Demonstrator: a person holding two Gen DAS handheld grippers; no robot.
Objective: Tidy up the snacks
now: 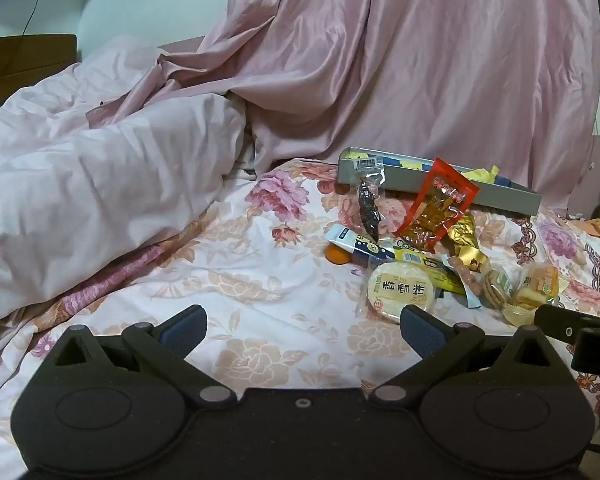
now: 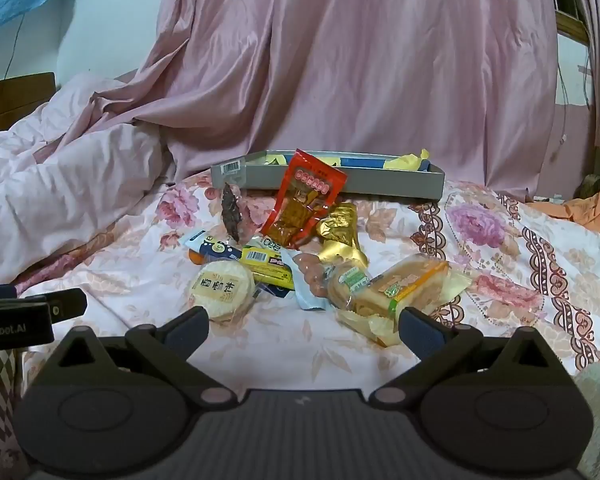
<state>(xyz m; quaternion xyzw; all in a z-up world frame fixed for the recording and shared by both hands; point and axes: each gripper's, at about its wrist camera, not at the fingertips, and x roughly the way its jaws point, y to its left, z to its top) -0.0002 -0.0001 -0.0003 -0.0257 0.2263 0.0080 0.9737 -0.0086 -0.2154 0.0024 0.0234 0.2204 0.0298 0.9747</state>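
**Snack pile on the bed, nothing grabbed**

Both grippers, left gripper (image 1: 303, 322) and right gripper (image 2: 303, 322), hover with fingers spread wide, holding nothing. The snacks (image 2: 284, 256) sit heaped mid-bed on the floral sheet (image 1: 236, 288), just in front of the grey box (image 2: 380, 182) toward the far edge by the pink curtain (image 2: 340, 72).

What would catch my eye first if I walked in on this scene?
A jumble of wrapped snacks heaped on a flowered bedsheet, topped by a bright red packet leaning on a shallow grey box. In front of the heap lie a round rice cracker and a wrapped cake. Behind everything hangs a big pink curtain, with a rumpled pale quilt to the left.
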